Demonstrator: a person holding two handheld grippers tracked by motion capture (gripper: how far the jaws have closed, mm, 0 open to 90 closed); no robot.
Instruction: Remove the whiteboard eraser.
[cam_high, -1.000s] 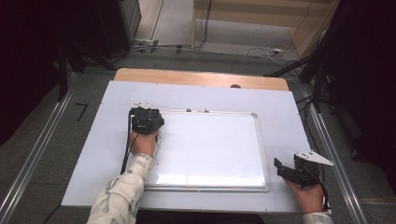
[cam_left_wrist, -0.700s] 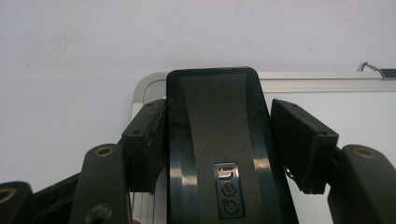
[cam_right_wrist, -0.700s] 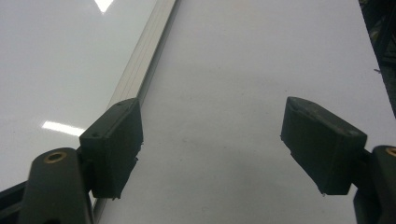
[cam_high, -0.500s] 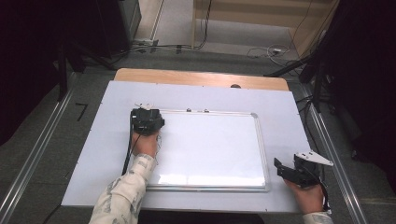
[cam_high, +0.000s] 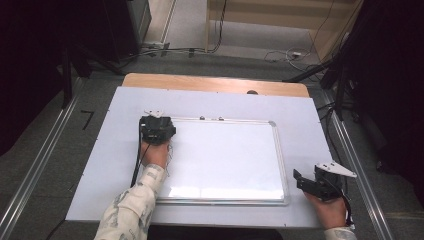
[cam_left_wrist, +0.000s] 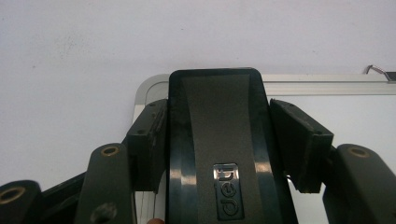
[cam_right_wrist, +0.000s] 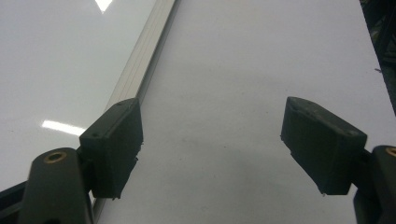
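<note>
A white whiteboard (cam_high: 225, 155) with a silver frame lies flat on the white table top (cam_high: 300, 115). My left gripper (cam_high: 156, 129) sits at the board's far left corner and is shut on a black board eraser (cam_left_wrist: 217, 116). The pads (cam_left_wrist: 147, 140) press both long sides of the eraser, whose nose reaches the frame corner (cam_left_wrist: 149, 88). My right gripper (cam_high: 301, 181) rests on the table just off the board's near right corner, pointing left. Its jaws stand wide apart, open (cam_right_wrist: 210, 149) with nothing between them, and the frame edge (cam_right_wrist: 144, 65) runs beside the left pad.
A wooden strip (cam_high: 215, 84) borders the table's far side. Two small clips (cam_high: 210, 118) sit on the board's far frame. Metal rails (cam_high: 45, 160) run along both sides on the grey floor, with dark stands and cables beyond.
</note>
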